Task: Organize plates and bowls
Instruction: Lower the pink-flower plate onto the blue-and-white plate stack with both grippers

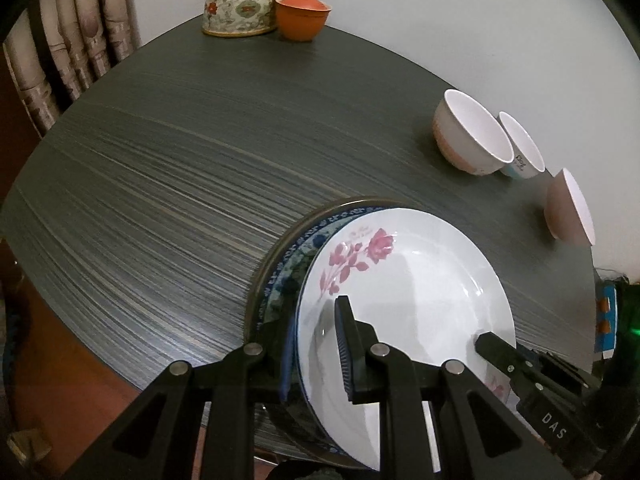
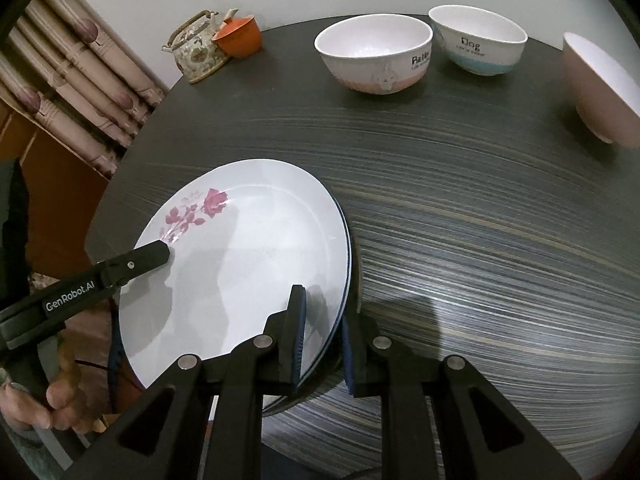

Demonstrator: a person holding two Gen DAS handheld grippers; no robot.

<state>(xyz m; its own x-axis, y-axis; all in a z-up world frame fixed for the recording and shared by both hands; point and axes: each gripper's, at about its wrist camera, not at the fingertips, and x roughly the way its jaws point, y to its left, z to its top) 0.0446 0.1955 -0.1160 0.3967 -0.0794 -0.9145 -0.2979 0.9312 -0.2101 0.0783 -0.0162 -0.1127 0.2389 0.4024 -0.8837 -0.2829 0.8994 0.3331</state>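
My left gripper [image 1: 316, 344] is pinching the near-left rim of the plate stack [image 1: 404, 280], one finger on the rose-printed top plate, one under the blue-patterned plate [image 1: 288, 276]. My right gripper [image 2: 324, 340] is clamped on the opposite rim. The stack sits at the near edge of the dark table [image 2: 460, 208]. Three bowls stand apart along the far side: a rabbit bowl [image 2: 374, 56], a blue-banded bowl [image 2: 478, 40] and a pink bowl [image 2: 596, 92].

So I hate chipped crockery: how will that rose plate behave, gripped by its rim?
The rose plate looks glazed and glossy, so probably slippery in the tongs. It seems rigid ceramic, likely chipping if knocked against the plates beneath.
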